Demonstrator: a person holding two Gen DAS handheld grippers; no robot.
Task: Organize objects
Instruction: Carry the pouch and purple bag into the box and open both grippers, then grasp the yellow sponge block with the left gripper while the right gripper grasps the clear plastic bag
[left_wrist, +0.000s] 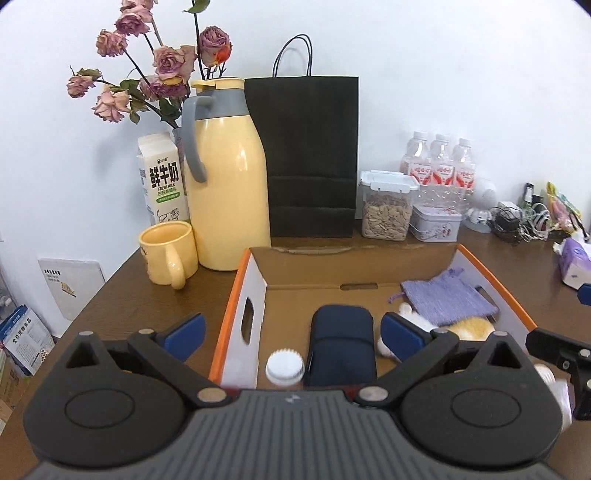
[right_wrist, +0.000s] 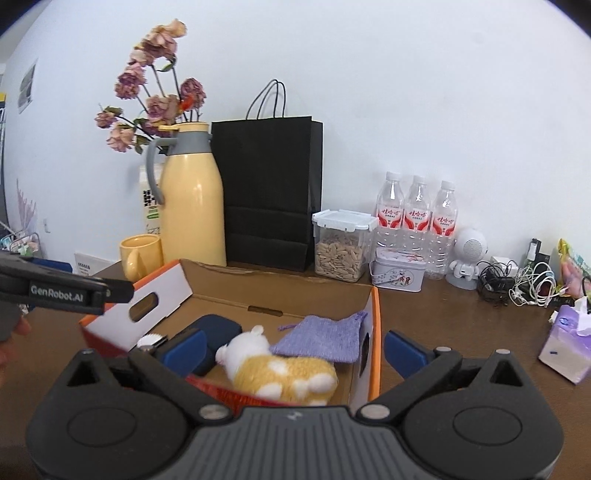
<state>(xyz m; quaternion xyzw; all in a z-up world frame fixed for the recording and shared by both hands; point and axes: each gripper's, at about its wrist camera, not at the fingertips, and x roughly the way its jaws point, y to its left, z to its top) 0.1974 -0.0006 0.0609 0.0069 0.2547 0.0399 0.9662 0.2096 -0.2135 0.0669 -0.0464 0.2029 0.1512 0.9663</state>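
An open cardboard box (left_wrist: 258, 273) with orange edges sits on the brown table; it also shows in the right wrist view (right_wrist: 162, 286). Inside lie a dark blue case (left_wrist: 341, 339), a white-capped bottle (left_wrist: 285, 367), a purple knit pouch (left_wrist: 447, 299) and a yellow-and-white plush toy (right_wrist: 284, 369). My left gripper (left_wrist: 293, 332) is open and empty, its fingers straddling the box's left wall. My right gripper (right_wrist: 293, 349) is open and empty, hovering over the box's near right part above the plush toy.
Along the back wall stand a milk carton (left_wrist: 164, 181), a yellow thermos (left_wrist: 229, 177), a yellow mug (left_wrist: 168, 254), a black paper bag (left_wrist: 308, 158), a seed container (left_wrist: 386, 206), a tin (left_wrist: 436, 221) and water bottles (left_wrist: 439, 166). A tissue pack (right_wrist: 565, 343) and cables (right_wrist: 517, 284) lie right.
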